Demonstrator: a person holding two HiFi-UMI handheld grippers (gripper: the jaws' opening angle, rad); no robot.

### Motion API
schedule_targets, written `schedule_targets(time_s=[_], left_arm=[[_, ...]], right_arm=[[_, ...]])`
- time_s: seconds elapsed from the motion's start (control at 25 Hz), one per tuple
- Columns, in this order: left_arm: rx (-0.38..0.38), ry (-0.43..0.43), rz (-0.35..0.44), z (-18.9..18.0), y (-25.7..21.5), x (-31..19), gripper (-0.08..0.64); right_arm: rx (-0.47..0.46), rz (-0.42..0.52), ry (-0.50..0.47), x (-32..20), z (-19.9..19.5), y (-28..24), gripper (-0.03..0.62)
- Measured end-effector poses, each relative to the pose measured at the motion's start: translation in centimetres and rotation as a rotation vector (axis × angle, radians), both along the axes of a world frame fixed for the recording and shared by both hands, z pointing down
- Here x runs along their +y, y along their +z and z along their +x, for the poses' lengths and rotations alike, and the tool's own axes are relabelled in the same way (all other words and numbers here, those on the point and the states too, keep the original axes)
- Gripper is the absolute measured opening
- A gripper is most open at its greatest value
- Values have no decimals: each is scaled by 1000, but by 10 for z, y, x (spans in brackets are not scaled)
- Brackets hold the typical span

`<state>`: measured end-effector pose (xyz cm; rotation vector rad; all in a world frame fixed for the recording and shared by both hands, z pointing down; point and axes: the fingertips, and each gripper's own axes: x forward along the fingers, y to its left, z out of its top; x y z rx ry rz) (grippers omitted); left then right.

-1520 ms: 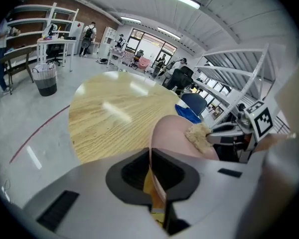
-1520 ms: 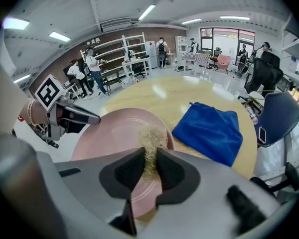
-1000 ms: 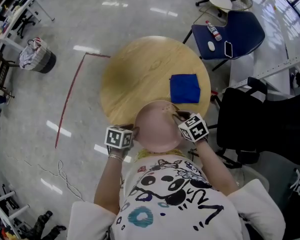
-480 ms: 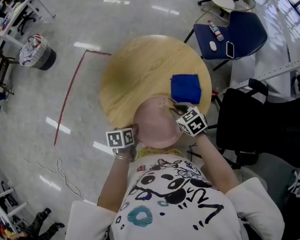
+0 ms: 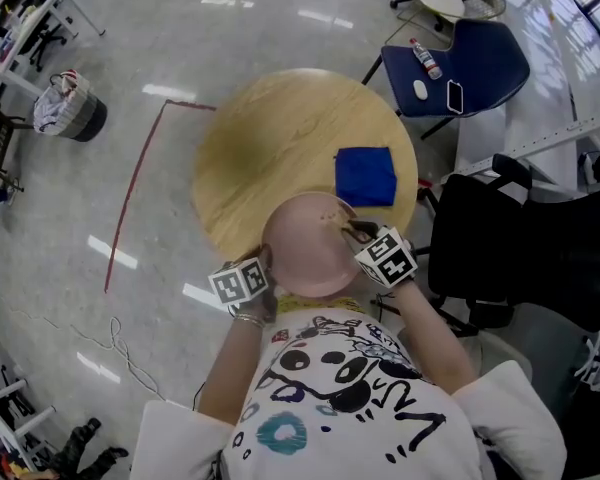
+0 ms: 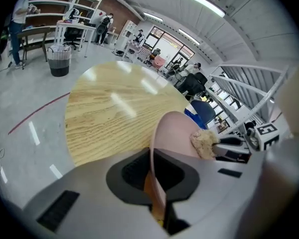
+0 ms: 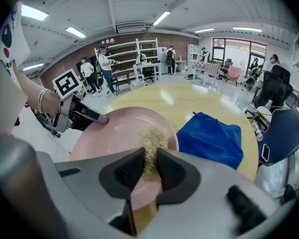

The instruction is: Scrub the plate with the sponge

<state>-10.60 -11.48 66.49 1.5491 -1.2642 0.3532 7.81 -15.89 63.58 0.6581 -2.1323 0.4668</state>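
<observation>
A pink plate (image 5: 305,258) sits at the near edge of the round wooden table (image 5: 270,148). My left gripper (image 5: 268,263) is at the plate's near-left rim. In the left gripper view the rim (image 6: 159,148) runs between its jaws (image 6: 157,178), which are closing and pinch it. My right gripper (image 5: 348,230) reaches over the plate's right side, shut on a tan sponge (image 7: 152,141). The sponge's tip rests on the plate's face (image 7: 117,133). The left gripper view shows the sponge (image 6: 204,142) against the plate.
A folded blue cloth (image 5: 366,176) lies on the table just beyond the plate's right side. A blue chair (image 5: 460,63) with a bottle and a phone stands at the far right, a black chair (image 5: 520,238) nearer. A basket (image 5: 70,113) stands far left on the floor.
The left gripper's jaws have shut onto the plate's rim and the gripper has dropped slightly toward me. The plate has shifted a little left. The right gripper keeps the sponge at the plate.
</observation>
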Motion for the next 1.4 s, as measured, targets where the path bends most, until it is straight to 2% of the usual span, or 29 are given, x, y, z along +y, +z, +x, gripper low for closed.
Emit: schedule_targets(time_s=[0.2,0.4,0.68,0.84,0.96,1.12,1.4], left_arm=[[30,-69,2,0,0,-6,28],[34,-79,-1,1,1,-10,31],[59,-116,-11,0,1,-13,37],[51,-113,-14,1,2,-14,38],[66,-111,-21,2,2,-13,38],[96,-76,-18,2,2,-14,38],[144,-7,2,3,1,-10,37]], right_arm=[[-21,-68,-1,24,7,1,80],[-49,-157,-25,57,7,2,80],[-101,-269,-110,95,-17,3,80],[-127,-339,-211,115,-38,3,80],[-129,-342,-285,125,-58,3,80],[-133,-334,-333,129,-87,4,80],[-133,-291,-289,108,-107,6,80]])
